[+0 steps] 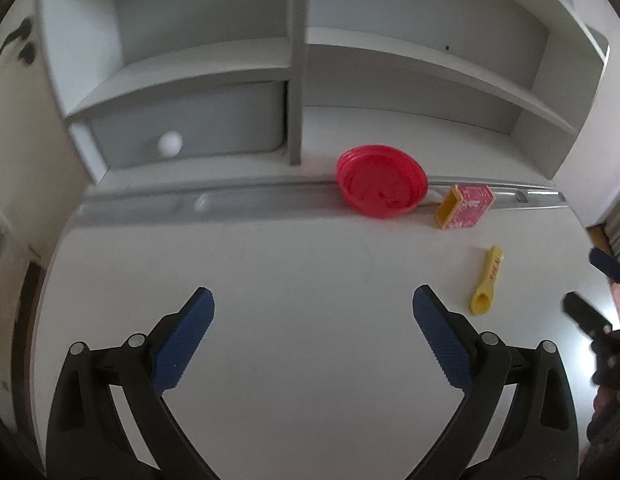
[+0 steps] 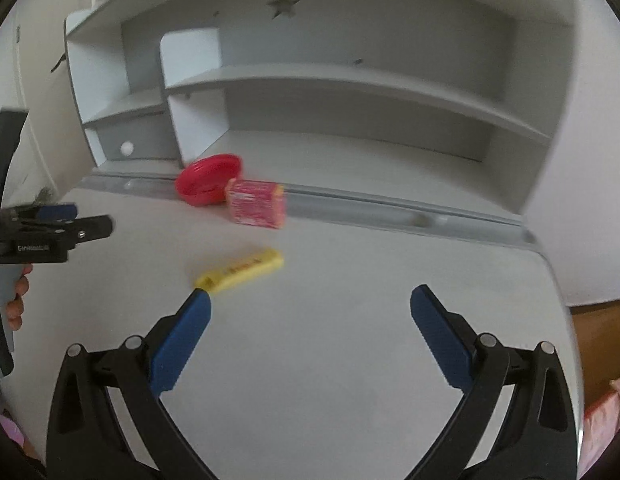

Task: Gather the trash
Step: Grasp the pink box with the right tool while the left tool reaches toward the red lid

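Observation:
A yellow wrapper tube (image 1: pixel 488 281) lies on the white desk (image 1: pixel 289 264), right of my left gripper (image 1: pixel 313 300), which is open and empty above the desk. A pink and yellow empty carton (image 1: pixel 466 206) lies on its side beside a stack of red plastic plates (image 1: pixel 381 184) at the desk's back groove. In the right wrist view the yellow tube (image 2: pixel 241 270) lies just beyond the left fingertip of my right gripper (image 2: pixel 310 300), which is open and empty. The carton (image 2: pixel 257 202) and red plates (image 2: pixel 207 178) sit farther back. The left gripper (image 2: pixel 69 226) shows at the left edge.
A grey shelf unit (image 1: pixel 301 60) stands at the back of the desk, with a drawer with a white knob (image 1: pixel 169 144) at lower left. The desk's right edge (image 2: pixel 566 300) drops to a wooden floor. The right gripper (image 1: pixel 590 316) shows at the right edge.

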Action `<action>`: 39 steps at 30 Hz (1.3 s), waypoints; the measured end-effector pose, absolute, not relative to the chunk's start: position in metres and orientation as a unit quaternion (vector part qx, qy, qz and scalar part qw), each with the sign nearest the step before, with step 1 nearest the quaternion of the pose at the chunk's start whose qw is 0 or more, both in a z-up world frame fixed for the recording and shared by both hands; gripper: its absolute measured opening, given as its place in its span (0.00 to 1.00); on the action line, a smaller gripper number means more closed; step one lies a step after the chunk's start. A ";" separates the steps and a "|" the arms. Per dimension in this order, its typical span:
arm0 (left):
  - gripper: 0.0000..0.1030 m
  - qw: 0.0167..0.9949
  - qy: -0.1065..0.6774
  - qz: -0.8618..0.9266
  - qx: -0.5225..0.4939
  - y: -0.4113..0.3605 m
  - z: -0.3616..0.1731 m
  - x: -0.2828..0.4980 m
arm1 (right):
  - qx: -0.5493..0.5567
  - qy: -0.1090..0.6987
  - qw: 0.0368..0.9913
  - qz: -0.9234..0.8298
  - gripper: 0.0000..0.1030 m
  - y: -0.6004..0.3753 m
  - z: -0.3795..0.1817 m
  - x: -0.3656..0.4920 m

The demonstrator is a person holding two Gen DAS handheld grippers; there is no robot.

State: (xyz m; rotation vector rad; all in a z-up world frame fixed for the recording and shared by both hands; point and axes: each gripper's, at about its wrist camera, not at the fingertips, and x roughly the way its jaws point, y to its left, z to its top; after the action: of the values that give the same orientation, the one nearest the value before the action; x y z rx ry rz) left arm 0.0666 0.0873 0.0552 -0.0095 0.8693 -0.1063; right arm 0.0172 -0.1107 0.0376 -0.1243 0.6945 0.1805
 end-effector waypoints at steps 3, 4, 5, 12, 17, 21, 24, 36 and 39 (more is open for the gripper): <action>0.94 0.896 0.437 -0.073 0.025 0.071 0.043 0.103 | -0.068 0.344 0.932 0.095 0.94 -0.096 0.039 0.032; 0.94 0.894 0.441 -0.079 0.029 0.066 0.041 0.111 | -0.069 0.345 0.931 0.095 0.94 -0.092 0.038 0.036; 0.94 0.890 0.447 -0.089 0.034 0.059 0.037 0.122 | -0.070 0.347 0.931 0.095 0.94 -0.090 0.036 0.040; 0.94 0.880 0.461 -0.101 0.050 0.036 0.017 0.173 | -0.086 0.361 0.925 0.084 0.94 -0.089 0.029 0.060; 0.93 0.878 0.462 -0.121 0.017 0.039 0.012 0.186 | -0.086 0.367 0.922 0.092 0.94 -0.086 0.026 0.076; 0.70 0.877 0.455 -0.154 -0.026 0.057 0.021 0.179 | -0.082 0.370 0.920 0.102 0.94 -0.081 0.025 0.091; 0.70 0.890 0.434 -0.137 -0.032 0.077 0.034 0.165 | -0.082 0.375 0.917 0.109 0.94 -0.074 0.022 0.102; 0.68 0.901 0.423 -0.085 -0.049 0.117 0.033 0.145 | -0.054 0.384 0.918 0.086 0.71 -0.056 0.016 0.142; 0.68 0.900 0.424 -0.090 -0.049 0.125 0.033 0.145 | -0.031 0.393 0.915 0.085 0.50 -0.064 0.015 0.143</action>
State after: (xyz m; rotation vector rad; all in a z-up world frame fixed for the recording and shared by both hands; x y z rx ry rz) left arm 0.1454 0.1246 0.0332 -0.1011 0.8780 -0.1855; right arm 0.1426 -0.0640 0.0148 -0.0634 0.8096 0.1745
